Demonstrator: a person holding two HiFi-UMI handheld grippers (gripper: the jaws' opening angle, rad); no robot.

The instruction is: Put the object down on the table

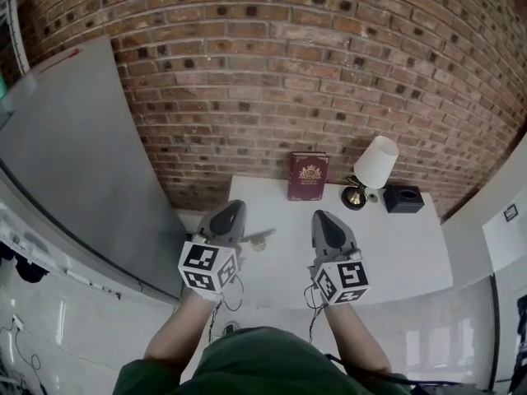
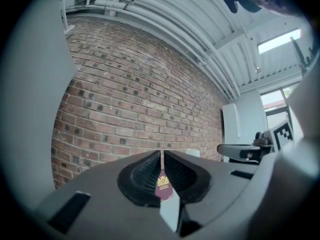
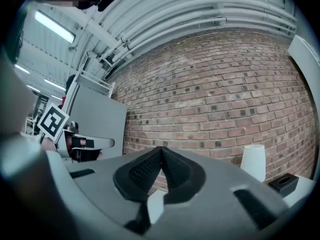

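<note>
On the white table (image 1: 412, 253): 1 small object (image 1: 262, 239), both tongs empty.
It lies just right of the left gripper (image 1: 234, 209), brownish-gold with a thin grey part, too small to name. Its long axis runs across the table, grey end toward the right gripper (image 1: 322, 217). Both grippers keep their jaws pressed together on nothing.

You are in a converted industrial room, seemingly a lab or studio: bare red brick wall (image 1: 288, 72) at the far side, white ceiling pipes (image 2: 150, 11) and a strip light (image 3: 52, 26) overhead, a tall grey panel (image 1: 82, 155) at left, a plain white bench (image 1: 395, 253) bearing a maroon hardback book (image 1: 308, 176), white-shaded lamp (image 1: 375, 167) and black box (image 1: 403, 198).
</note>
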